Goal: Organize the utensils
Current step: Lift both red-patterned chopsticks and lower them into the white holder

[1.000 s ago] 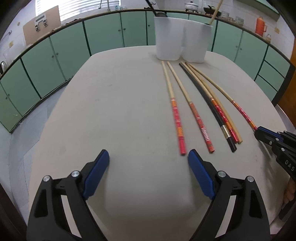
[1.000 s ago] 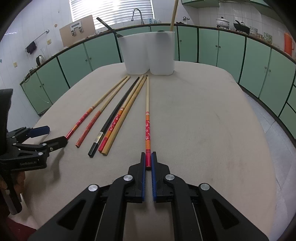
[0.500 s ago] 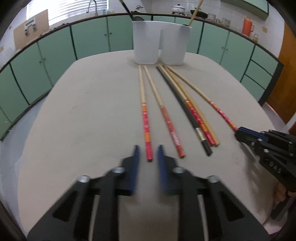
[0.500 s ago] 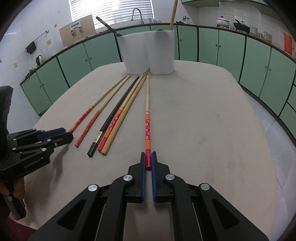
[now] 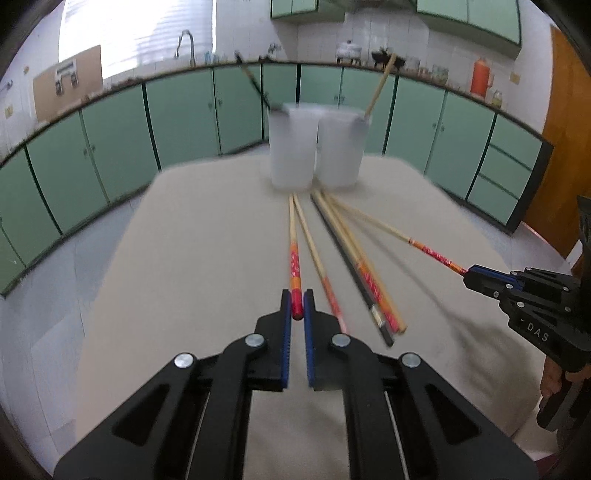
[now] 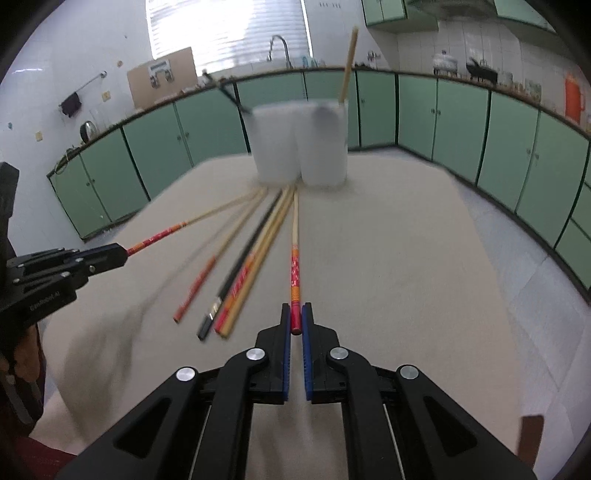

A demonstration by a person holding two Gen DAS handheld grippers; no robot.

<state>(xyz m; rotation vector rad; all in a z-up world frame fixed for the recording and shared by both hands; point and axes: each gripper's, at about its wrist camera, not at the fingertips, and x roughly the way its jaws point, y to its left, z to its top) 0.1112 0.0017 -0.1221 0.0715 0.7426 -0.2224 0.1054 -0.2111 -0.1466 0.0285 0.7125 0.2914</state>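
Both wrist views ride low and close over the desk point(image 5: 207, 258), facing twelve o'clock toward the shared white cups point(image 6: 299, 147) and chopsticks point(image 6: 258, 243).

Both grippers' fingers point(image 5: 286, 325) clamped tight.

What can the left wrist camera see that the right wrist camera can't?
Only the left wrist view shows the brown wooden door at the right edge.

Only the right wrist view shows the dark cloth hanging on the white wall, and the window more fully.

Both show the two white containers at the far end of the table, the loose chopsticks lying on it, the green cabinets, and the orange jug. Each view shows its own gripper, the left gripper and the right gripper, shut on a red-ended chopstick, with the other gripper at its edge.
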